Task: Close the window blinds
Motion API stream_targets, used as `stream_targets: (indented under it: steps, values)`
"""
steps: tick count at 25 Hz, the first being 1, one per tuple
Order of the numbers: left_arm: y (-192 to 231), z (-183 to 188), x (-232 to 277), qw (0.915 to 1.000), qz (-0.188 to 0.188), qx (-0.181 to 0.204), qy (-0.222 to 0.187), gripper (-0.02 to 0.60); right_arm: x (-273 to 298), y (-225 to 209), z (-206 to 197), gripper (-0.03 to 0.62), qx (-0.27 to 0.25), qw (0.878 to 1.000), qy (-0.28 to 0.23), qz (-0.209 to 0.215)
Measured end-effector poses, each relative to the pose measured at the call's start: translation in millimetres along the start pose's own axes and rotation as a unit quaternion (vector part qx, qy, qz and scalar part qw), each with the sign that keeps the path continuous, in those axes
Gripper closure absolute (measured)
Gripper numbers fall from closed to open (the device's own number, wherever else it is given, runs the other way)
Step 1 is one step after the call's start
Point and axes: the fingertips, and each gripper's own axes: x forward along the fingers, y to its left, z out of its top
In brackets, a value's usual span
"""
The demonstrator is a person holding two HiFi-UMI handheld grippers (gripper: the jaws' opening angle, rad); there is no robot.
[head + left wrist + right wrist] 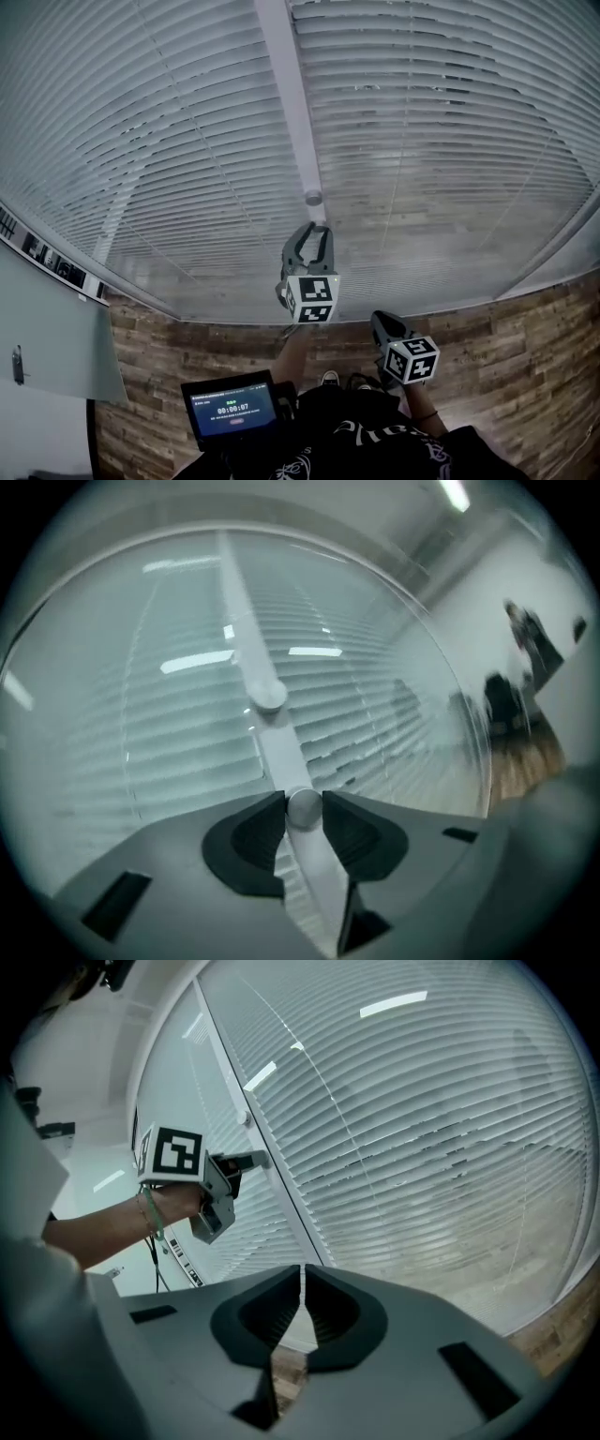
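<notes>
**At the window post: left hand-held gripper clamped on a knob, right one idle**

Up against the white slatted window blinds (450,141), which cover the panes on both sides of a white upright frame post (291,94), the left hand-held gripper (314,231) points at the post's lower part. The head view shows only its tips meeting the post just below a small round pale upper knob (312,198). The left gripper view adds what is hidden there. A second small round pale knob (303,806) sits squarely between the two dark jaw pads, which press on it from either side. The upper knob lies further along the same post.

The right gripper view shows this tool side-on, held out on a bare forearm (103,1222) with its nose at the post.

The right hand-held gripper (379,320) hangs lower and to the right, well apart from the blinds. Its own view shows the jaws drawn in to a thin slit with nothing between them.

Only the head view takes in the wooden plank floor (516,347) and a black screen showing a timer (230,410) near the person's body.
</notes>
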Motion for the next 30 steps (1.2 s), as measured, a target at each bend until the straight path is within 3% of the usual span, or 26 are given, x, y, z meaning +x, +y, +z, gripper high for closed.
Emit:
stream_targets:
  steps: [1, 2, 3, 4, 6, 7, 8, 10, 12, 13, 14, 15, 16, 17, 18, 21, 22, 23, 24, 27, 29, 30]
  values:
    - [2.0, 0.7, -0.5, 0.9951, -0.008, -0.098, -0.008, 0.455, -1.4, -1.9, -0.9, 0.565, 0.001, 1.0, 0.0, -0.002]
    - [4.1, 1.6, -1.5, 0.9793, -0.018, -0.201, -0.016, 0.454, -2.7, -3.3, -1.8, 0.565, 0.002, 1.0, 0.0, -0.004]
    - [6.2, 2.0, -2.3, 0.9534, -0.028, -0.3, -0.024, 0.456, -3.8, -4.1, -2.3, 0.565, 0.004, 1.0, 0.0, -0.006]
    - [7.4, 1.1, -2.2, 0.9194, -0.039, -0.39, -0.032, 0.456, -4.7, -4.5, -2.3, 0.565, 0.005, 1.0, -0.001, -0.006]
    - [6.7, -2.9, 0.6, 0.8351, -0.067, -0.544, -0.048, 0.457, -5.4, -5.1, -1.8, 0.565, 0.006, 1.0, -0.001, -0.007]
    - [6.6, -4.3, 2.0, 0.793, -0.079, -0.602, -0.054, 0.459, -5.3, -5.3, -1.7, 0.565, 0.007, 1.0, -0.001, -0.007]
    - [7.0, -5.2, 2.7, 0.7575, -0.088, -0.644, -0.059, 0.459, -5.2, -5.1, -2.0, 0.565, 0.006, 1.0, -0.001, -0.006]
    - [9.7, -7.2, 1.1, 0.7072, -0.099, -0.697, -0.066, 0.459, -5.1, -2.4, -5.1, 0.565, 0.005, 1.0, 0.001, -0.005]
    - [14.6, -9.9, -1.8, 0.6642, -0.108, -0.736, -0.074, 0.459, -4.0, 2.7, -8.5, 0.565, 0.003, 1.0, 0.003, -0.004]
    - [16.7, -10.8, -2.6, 0.6472, -0.112, -0.75, -0.078, 0.459, -3.8, 4.7, -9.3, 0.565, 0.002, 1.0, 0.004, -0.004]
    - [17.8, -10.9, -3.0, 0.6377, -0.115, -0.757, -0.08, 0.459, -4.4, 5.7, -9.6, 0.565, 0.001, 1.0, 0.004, -0.003]
    - [18.0, -10.0, -3.1, 0.6373, -0.117, -0.757, -0.082, 0.459, -5.9, 5.9, -9.6, 0.565, 0.0, 1.0, 0.004, -0.003]
    - [17.4, -8.2, -3.5, 0.6464, -0.118, -0.749, -0.083, 0.459, -8.2, 5.7, -9.6, 0.565, -0.001, 1.0, 0.004, -0.003]
    - [16.3, -6.0, -4.6, 0.6663, -0.12, -0.731, -0.084, 0.457, -11.1, 5.4, -9.8, 0.565, -0.001, 1.0, 0.004, -0.002]
    - [14.5, -3.8, -6.9, 0.6977, -0.123, -0.701, -0.084, 0.457, -14.6, 5.1, -10.3, 0.565, -0.001, 1.0, 0.003, -0.001]
    - [4.6, -3.2, -22.6, 0.8241, -0.127, -0.548, -0.064, 0.457, -25.0, 4.0, -13.5, 0.565, -0.002, 1.0, 0.003, 0.001]
    - [0.3, -5.3, -30.0, 0.8592, -0.121, -0.494, -0.056, 0.457, -28.5, 3.1, -15.0, 0.565, -0.001, 1.0, 0.004, 0.003]
    - [-6.3, -7.6, -37.9, 0.8847, -0.118, -0.448, -0.049, 0.457, -32.5, 2.0, -16.8, 0.565, -0.001, 1.0, 0.006, 0.007]
    - [-15.3, -10.5, -46.1, 0.9029, -0.117, -0.411, -0.042, 0.459, -36.6, 1.0, -18.7, 0.565, 0.0, 1.0, 0.007, 0.011]
    - [-45.5, -26.8, -73.9, 0.9436, -0.121, -0.308, -0.01, 0.503, -46.0, 3.6, -24.9, 0.565, 0.0, 1.0, 0.01, 0.027]
    - [-66.1, -41.7, -95.5, 0.9609, -0.131, -0.243, 0.014, 0.526, -50.6, 8.7, -30.9, 0.565, 0.004, 0.999, 0.01, 0.039]
    - [-76.0, -48.8, -106.7, 0.9649, -0.136, -0.223, 0.022, 0.534, -52.9, 10.9, -34.4, 0.565, 0.007, 0.999, 0.01, 0.044]
